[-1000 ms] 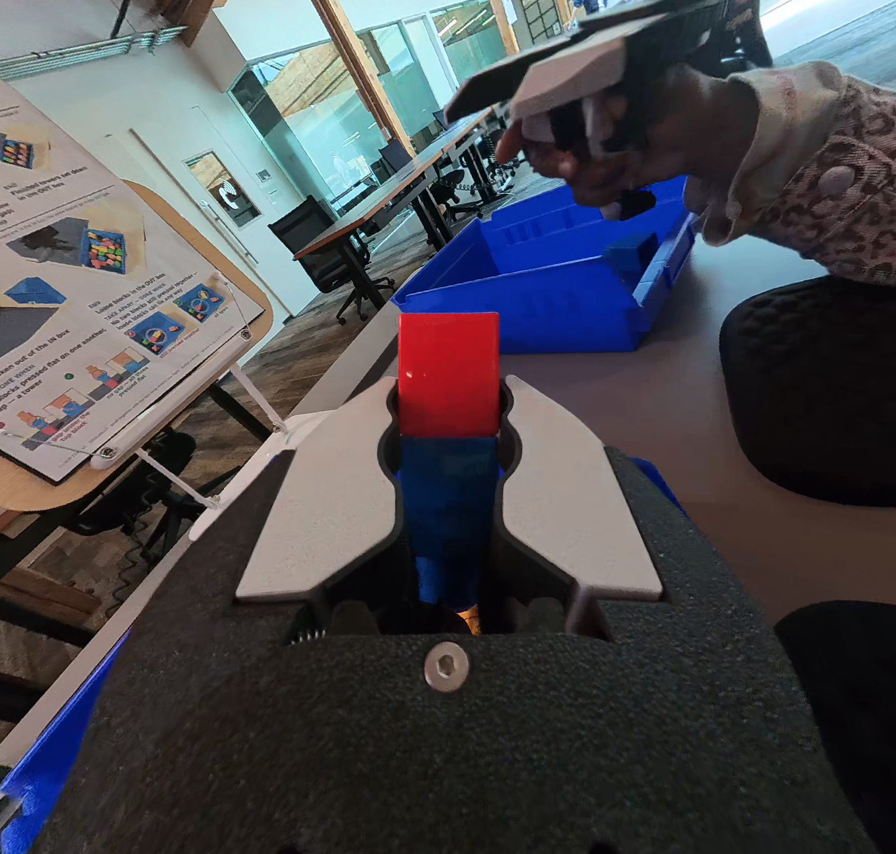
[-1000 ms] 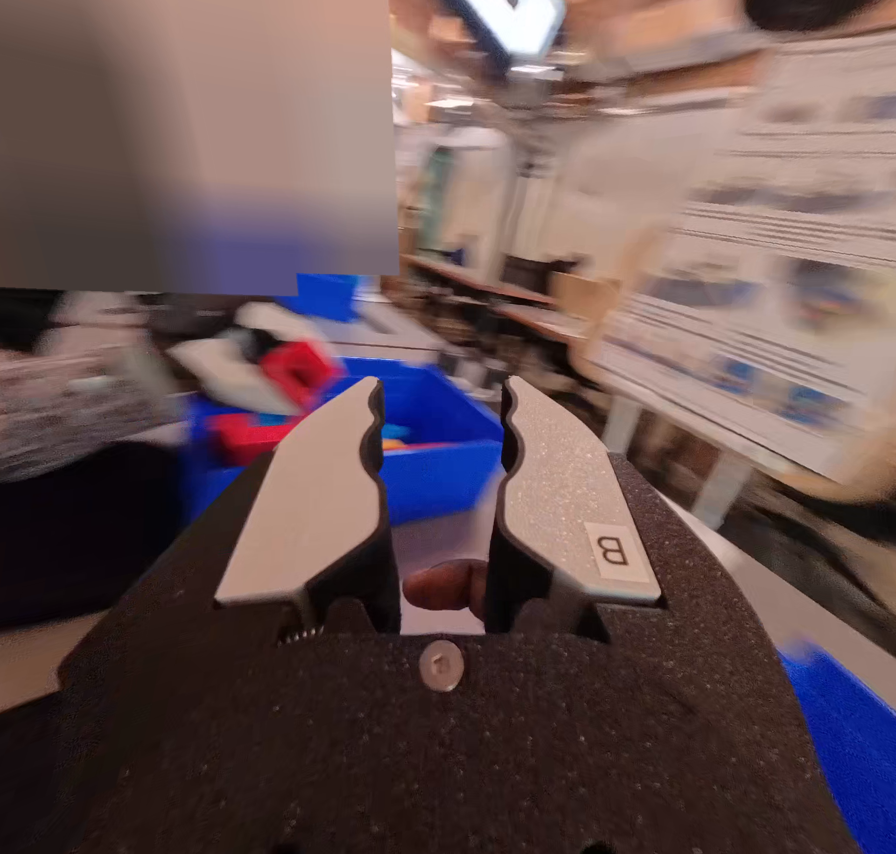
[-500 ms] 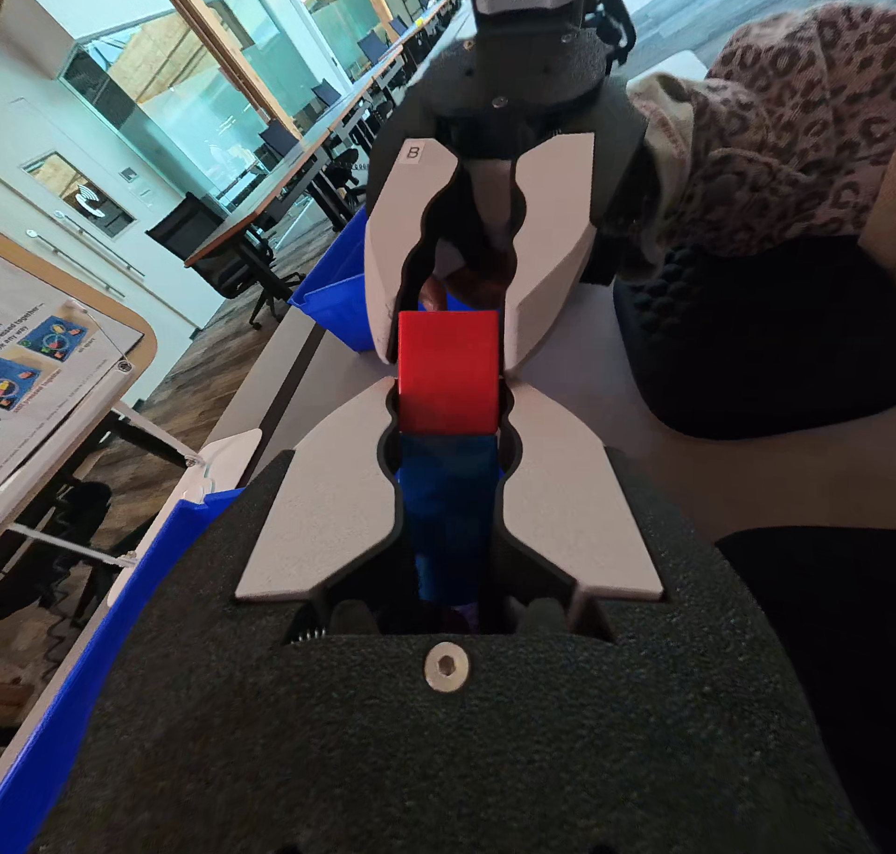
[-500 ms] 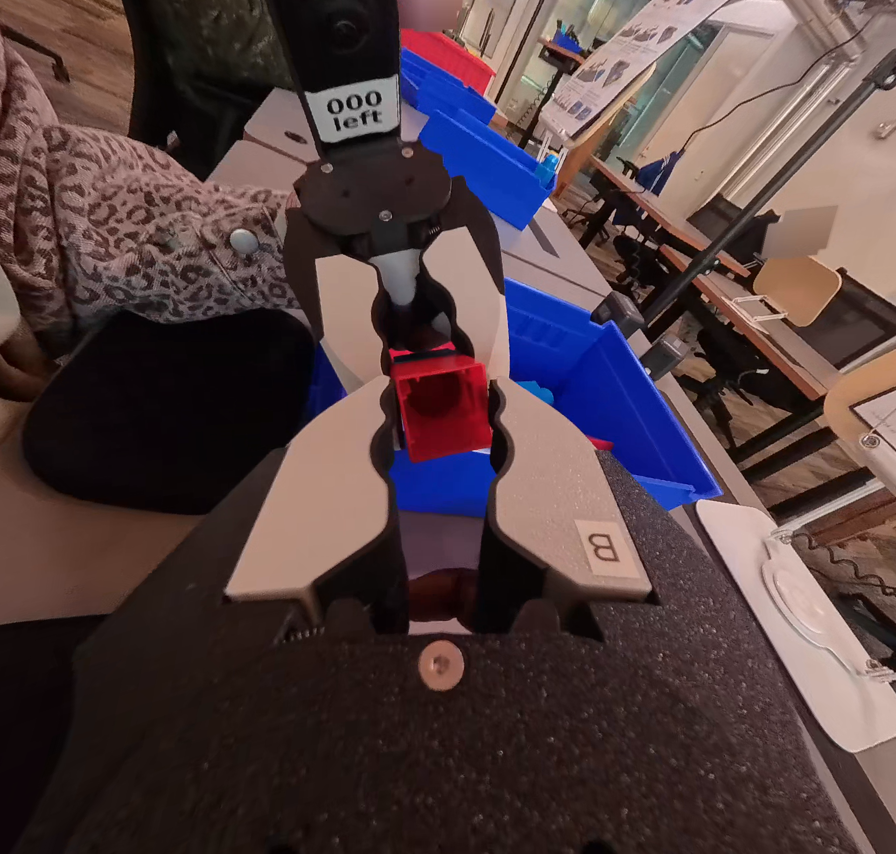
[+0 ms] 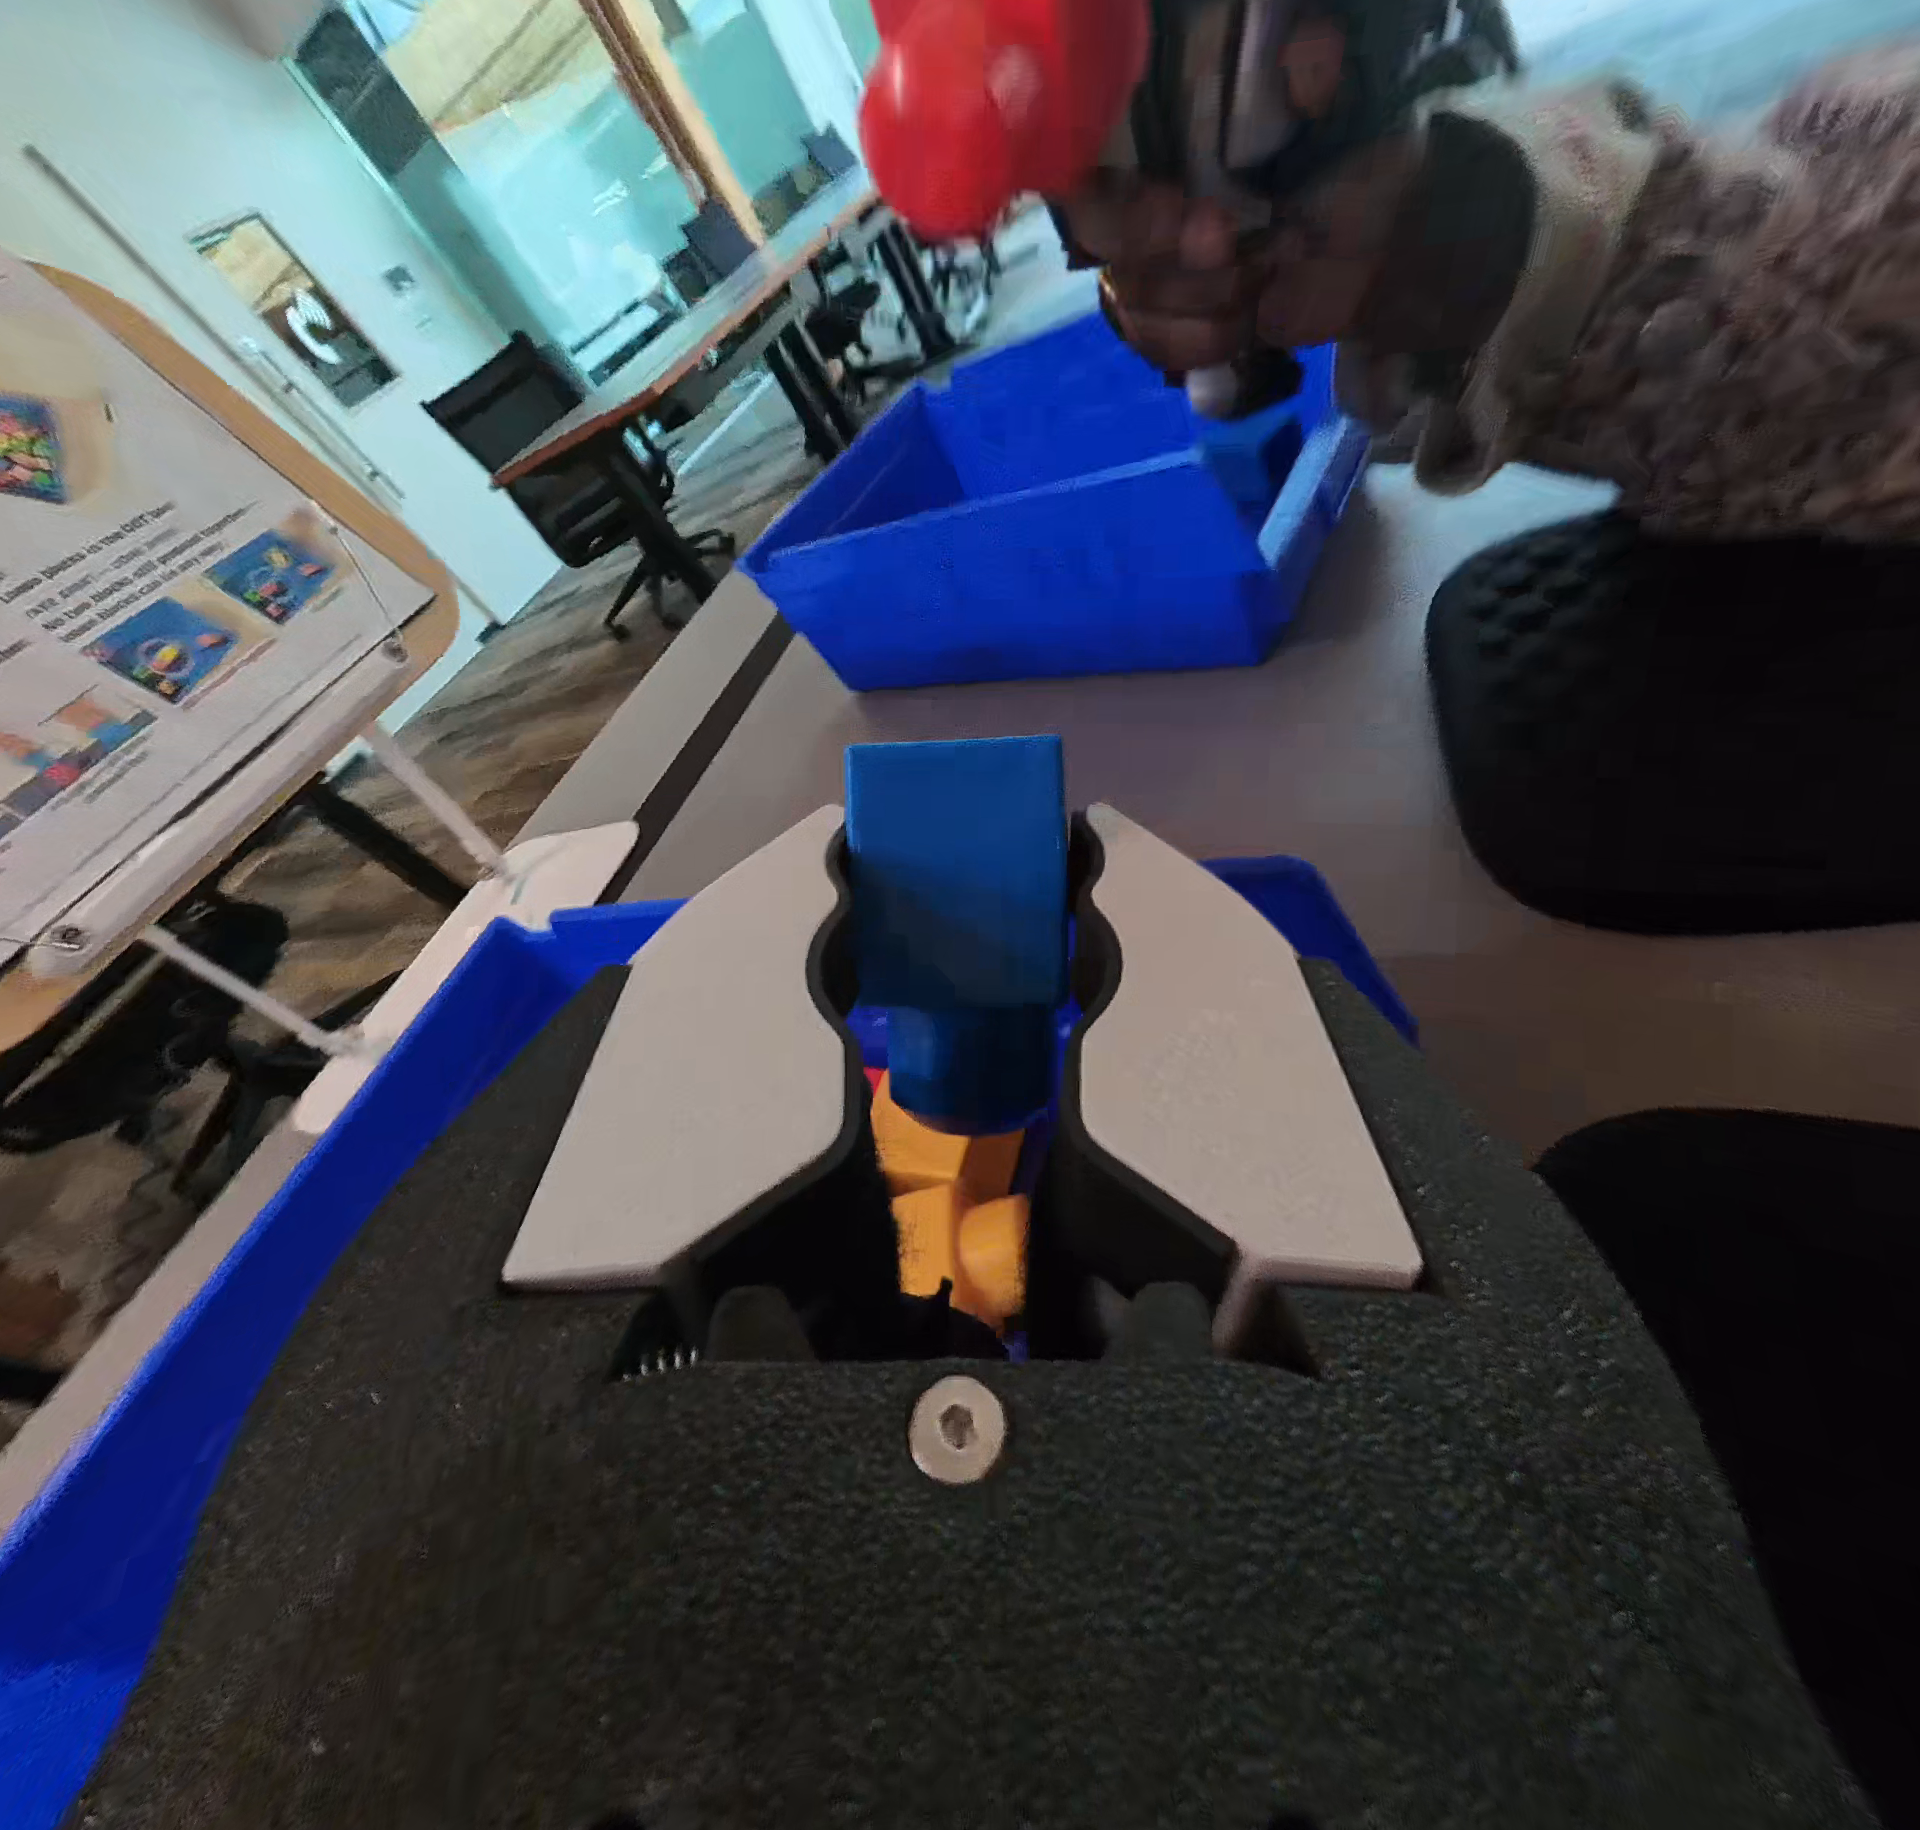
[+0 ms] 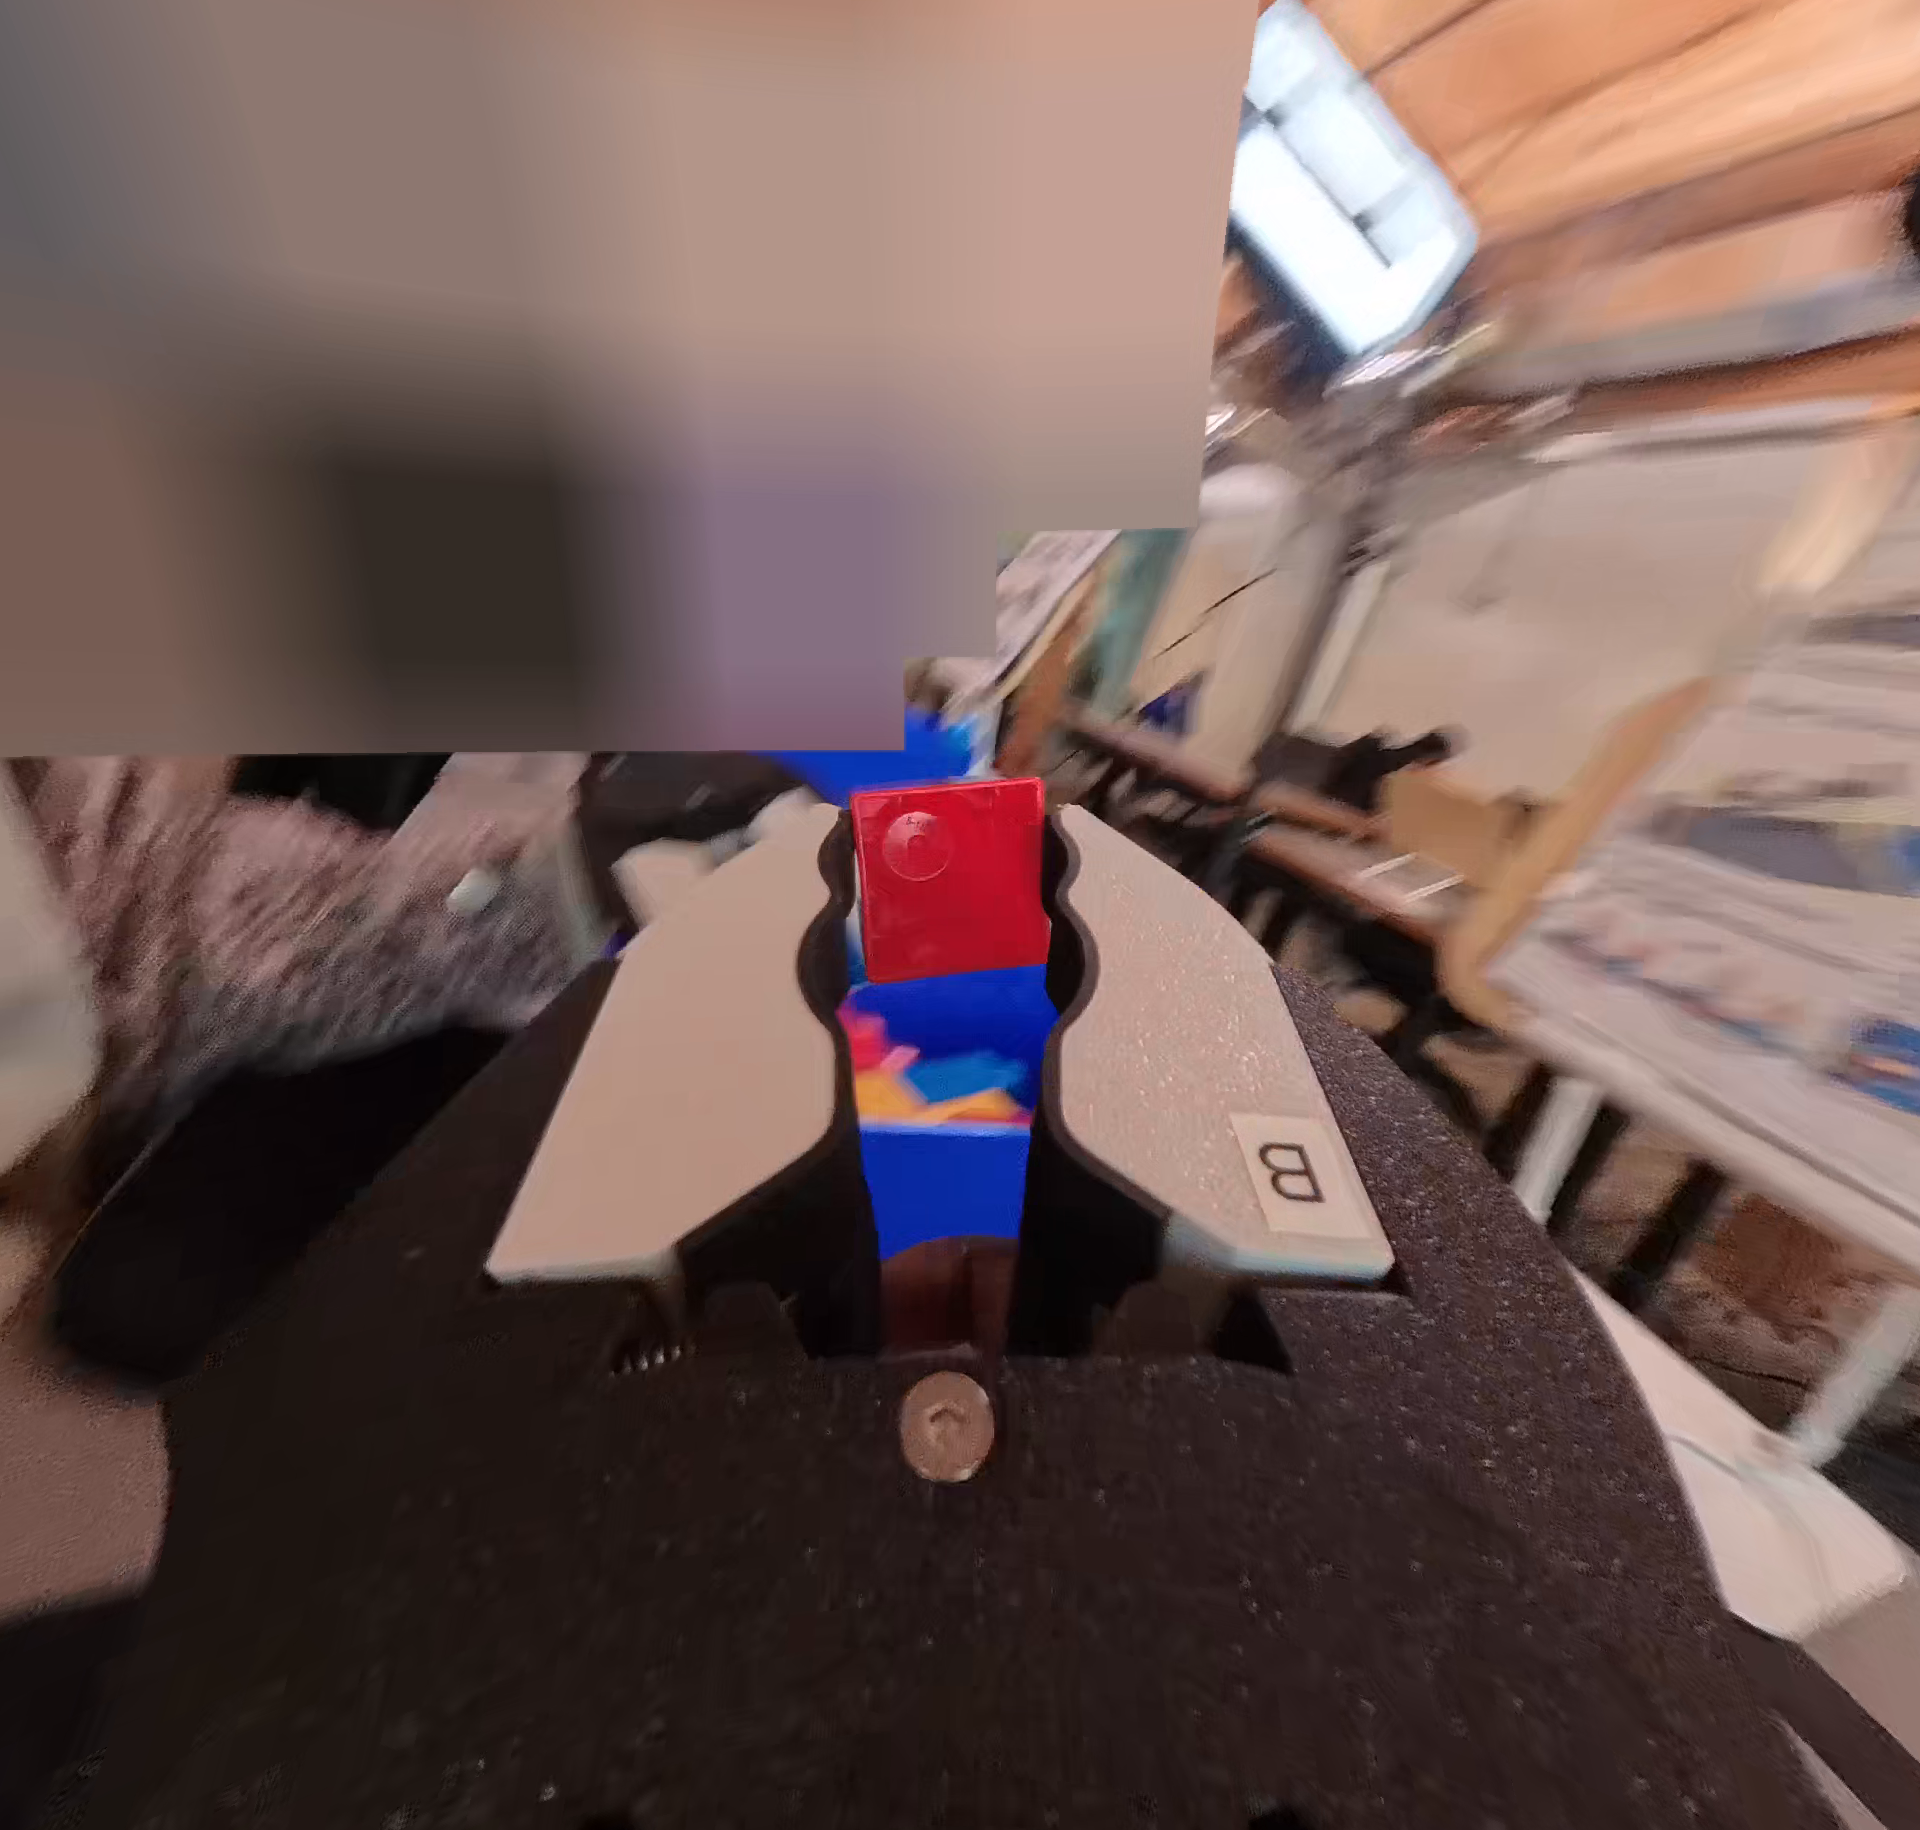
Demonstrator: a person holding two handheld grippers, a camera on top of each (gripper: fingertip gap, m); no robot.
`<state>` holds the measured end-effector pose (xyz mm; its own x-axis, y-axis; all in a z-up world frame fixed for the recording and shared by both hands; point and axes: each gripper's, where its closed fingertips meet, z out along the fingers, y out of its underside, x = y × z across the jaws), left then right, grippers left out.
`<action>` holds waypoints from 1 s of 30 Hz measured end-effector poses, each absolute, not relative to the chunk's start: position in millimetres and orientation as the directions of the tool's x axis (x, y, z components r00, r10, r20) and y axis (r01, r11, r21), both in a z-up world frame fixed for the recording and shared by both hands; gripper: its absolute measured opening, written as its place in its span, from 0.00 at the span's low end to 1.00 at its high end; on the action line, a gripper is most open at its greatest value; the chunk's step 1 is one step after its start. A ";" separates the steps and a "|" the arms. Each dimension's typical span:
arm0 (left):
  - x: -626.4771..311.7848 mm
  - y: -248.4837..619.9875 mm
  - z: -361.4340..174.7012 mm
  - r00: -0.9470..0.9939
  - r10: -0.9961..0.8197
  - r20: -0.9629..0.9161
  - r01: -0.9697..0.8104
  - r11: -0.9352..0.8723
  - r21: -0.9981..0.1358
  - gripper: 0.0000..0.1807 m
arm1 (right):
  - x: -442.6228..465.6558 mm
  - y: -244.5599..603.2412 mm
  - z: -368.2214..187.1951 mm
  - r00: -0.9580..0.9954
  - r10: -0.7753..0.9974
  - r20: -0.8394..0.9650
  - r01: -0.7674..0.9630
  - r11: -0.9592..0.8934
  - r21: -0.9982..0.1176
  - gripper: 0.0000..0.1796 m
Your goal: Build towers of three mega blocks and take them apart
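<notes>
Over the near bin (image 5: 312,1136), left gripper (image 5: 958,907) jaws clamp the blue block (image 5: 956,876); right gripper (image 6: 948,907) jaws clamp the red block (image 6: 951,887), pulled free. Take-apart step: drop both next.

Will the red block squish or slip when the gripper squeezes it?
Probably no squishing: the red block keeps sharp, straight edges while the right gripper clamps it, so it looks stiff. Its glossy plastic might be a little slippery. It seems light, since just the fingertips carry it.
</notes>
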<state>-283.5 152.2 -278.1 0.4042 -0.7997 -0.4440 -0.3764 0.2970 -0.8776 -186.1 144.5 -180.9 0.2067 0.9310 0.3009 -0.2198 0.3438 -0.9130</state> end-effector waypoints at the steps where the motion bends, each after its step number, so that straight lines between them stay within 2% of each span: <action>1: -282.7 149.2 -270.0 0.410 -0.817 -0.405 -0.311 0.292 -0.904 0.21 | -161.8 158.7 -165.4 0.314 0.916 0.252 -0.297 0.346 -0.890 0.19; 3: -279.0 144.5 -257.3 0.417 -0.819 -0.394 -0.238 0.320 -0.917 0.21 | -116.6 193.2 -155.8 0.552 0.816 0.171 -0.302 0.386 -0.872 0.19; 5: -277.3 144.6 -258.1 0.418 -0.806 -0.418 -0.256 0.337 -0.906 0.21 | -76.4 231.5 -167.1 0.774 0.619 0.133 -0.155 0.389 -0.908 0.19; 7: -276.9 147.6 -263.5 0.419 -0.798 -0.434 -0.290 0.335 -0.896 0.21 | -40.7 263.2 -187.9 0.900 0.424 0.098 -0.033 0.292 -0.956 0.19; 9: -275.8 149.8 -267.5 0.418 -0.793 -0.443 -0.312 0.333 -0.890 0.21 | -11.5 287.4 -215.6 0.960 0.279 0.036 0.000 0.128 -0.992 0.20; 11: -274.4 150.3 -269.8 0.414 -0.787 -0.457 -0.329 0.339 -0.882 0.21 | 12.8 302.7 -244.6 0.987 0.159 -0.009 -0.005 -0.028 -1.000 0.19; 13: -273.1 150.2 -271.2 0.409 -0.788 -0.461 -0.335 0.340 -0.879 0.21 | 23.1 311.6 -272.5 0.992 0.124 -0.038 -0.017 -0.170 -0.985 0.20; 16: -272.7 150.9 -273.4 0.406 -0.783 -0.470 -0.350 0.342 -0.872 0.21 | 41.3 320.4 -303.6 0.999 0.036 -0.010 0.001 -0.301 -0.954 0.20; 23: -270.1 150.0 -277.2 0.390 -0.781 -0.488 -0.374 0.350 -0.859 0.21 | 79.6 326.5 -345.4 0.984 -0.128 0.126 0.052 -0.469 -0.882 0.20; 30: -269.6 149.6 -277.7 0.388 -0.778 -0.494 -0.379 0.354 -0.855 0.21 | 87.6 323.7 -364.7 0.978 -0.138 0.155 0.054 -0.552 -0.832 0.20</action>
<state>-269.6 149.6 -277.7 0.3877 -0.7783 -0.4939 -0.3791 0.3538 -0.8550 87.6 323.7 -364.7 0.9783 -0.1379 0.1549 0.0539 -0.5522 -0.8319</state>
